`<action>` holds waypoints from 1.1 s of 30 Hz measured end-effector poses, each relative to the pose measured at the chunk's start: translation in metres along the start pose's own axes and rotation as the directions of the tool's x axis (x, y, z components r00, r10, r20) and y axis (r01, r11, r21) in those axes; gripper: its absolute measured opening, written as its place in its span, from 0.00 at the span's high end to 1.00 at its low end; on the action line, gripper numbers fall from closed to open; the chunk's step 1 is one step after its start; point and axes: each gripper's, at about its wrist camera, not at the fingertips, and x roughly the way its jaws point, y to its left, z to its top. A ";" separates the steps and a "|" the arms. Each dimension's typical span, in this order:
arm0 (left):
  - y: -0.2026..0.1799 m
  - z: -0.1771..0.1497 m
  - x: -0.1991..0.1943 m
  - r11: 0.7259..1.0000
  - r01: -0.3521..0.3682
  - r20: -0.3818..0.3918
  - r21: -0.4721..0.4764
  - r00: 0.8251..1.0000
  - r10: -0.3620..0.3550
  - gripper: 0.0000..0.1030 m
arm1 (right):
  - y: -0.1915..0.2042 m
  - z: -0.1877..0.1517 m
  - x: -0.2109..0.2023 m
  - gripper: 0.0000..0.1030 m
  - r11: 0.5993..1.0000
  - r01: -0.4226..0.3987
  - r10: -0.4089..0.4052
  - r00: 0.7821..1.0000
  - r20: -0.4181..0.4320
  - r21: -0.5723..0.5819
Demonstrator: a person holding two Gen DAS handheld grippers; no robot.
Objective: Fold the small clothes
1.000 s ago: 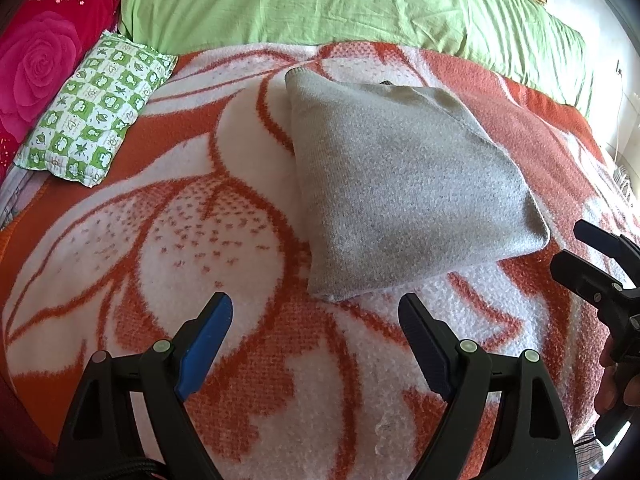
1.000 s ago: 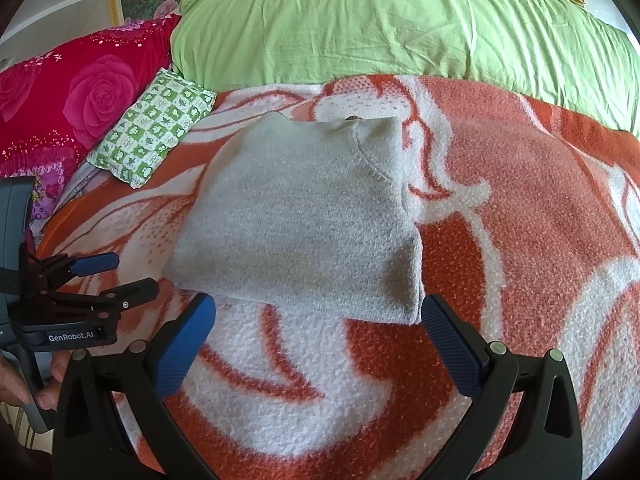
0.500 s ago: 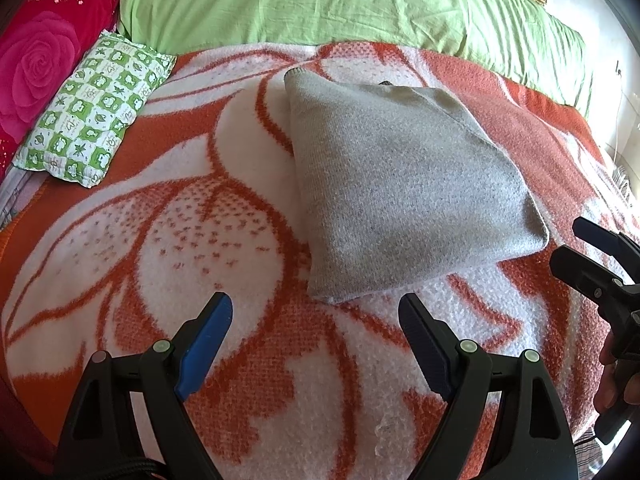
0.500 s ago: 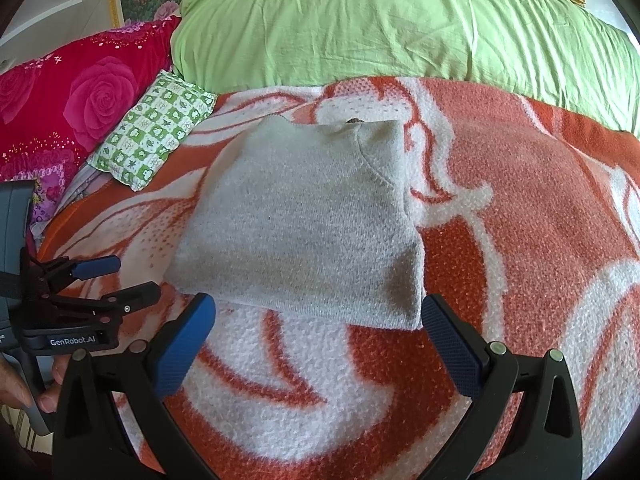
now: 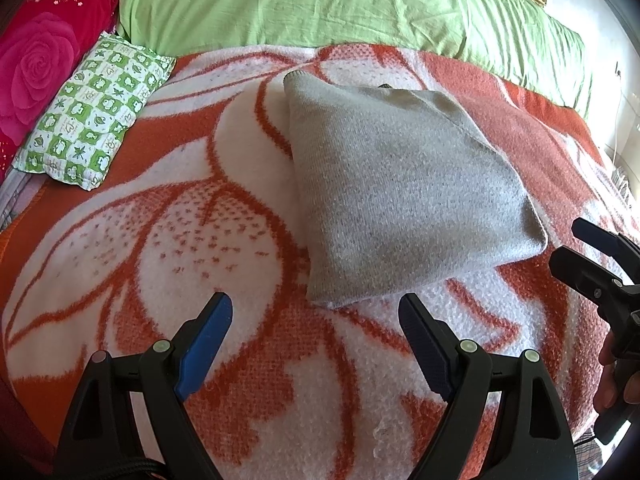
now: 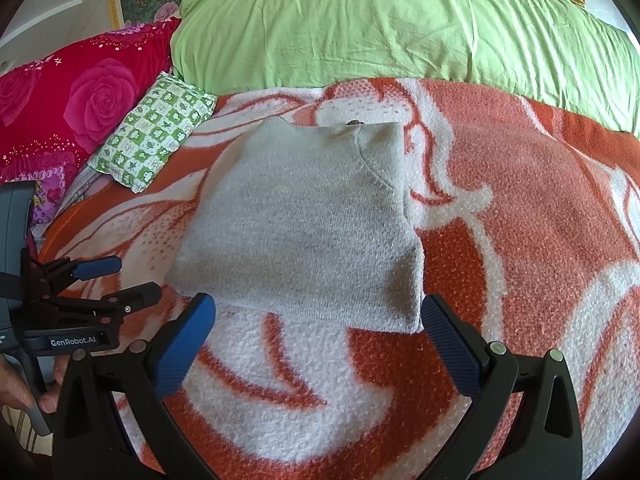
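Note:
A grey knit garment lies folded into a flat square on the orange and white blanket; it also shows in the right wrist view. My left gripper is open and empty, just short of the garment's near left corner. My right gripper is open and empty, its fingertips level with the garment's near edge. Each gripper shows in the other's view, the right one and the left one, both open.
A green and white patterned small pillow lies at the left. A red rose pillow is beyond it. A green quilt fills the back of the bed. The blanket stretches to the right.
The right gripper has moved slightly forward, so the garment's near edge now sits between its fingertips. The left gripper and the garment have barely moved.

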 end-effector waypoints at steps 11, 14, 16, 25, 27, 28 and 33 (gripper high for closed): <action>-0.004 0.006 -0.005 1.000 -0.015 0.029 0.006 0.999 0.015 0.17 | -0.005 0.002 0.001 0.00 1.000 0.002 -0.002 1.000 -0.002 0.013; -0.004 0.008 -0.007 1.000 -0.015 0.039 0.010 0.999 0.014 0.17 | -0.007 0.005 0.001 0.00 1.000 0.001 -0.001 1.000 0.002 0.014; -0.004 0.011 -0.007 1.000 -0.013 0.043 0.005 0.999 0.013 0.17 | -0.008 0.006 0.002 0.00 1.000 0.001 -0.001 1.000 0.005 0.013; 0.004 0.023 0.000 0.999 -0.028 0.045 -0.019 0.999 0.029 0.17 | -0.018 0.014 0.010 0.00 0.999 0.007 -0.007 1.000 -0.010 0.038; 0.007 0.025 0.003 0.999 -0.027 0.034 -0.033 0.999 0.028 0.17 | -0.019 0.015 0.011 0.00 0.999 0.005 -0.005 1.000 -0.010 0.039; 0.008 0.026 0.004 0.999 -0.024 0.031 -0.039 0.999 0.026 0.17 | -0.020 0.016 0.011 0.00 0.999 0.004 -0.004 1.000 -0.011 0.040; 0.007 0.027 0.006 0.999 -0.023 0.027 -0.040 0.999 0.024 0.17 | -0.022 0.019 0.015 0.00 0.999 -0.002 0.003 1.000 -0.016 0.045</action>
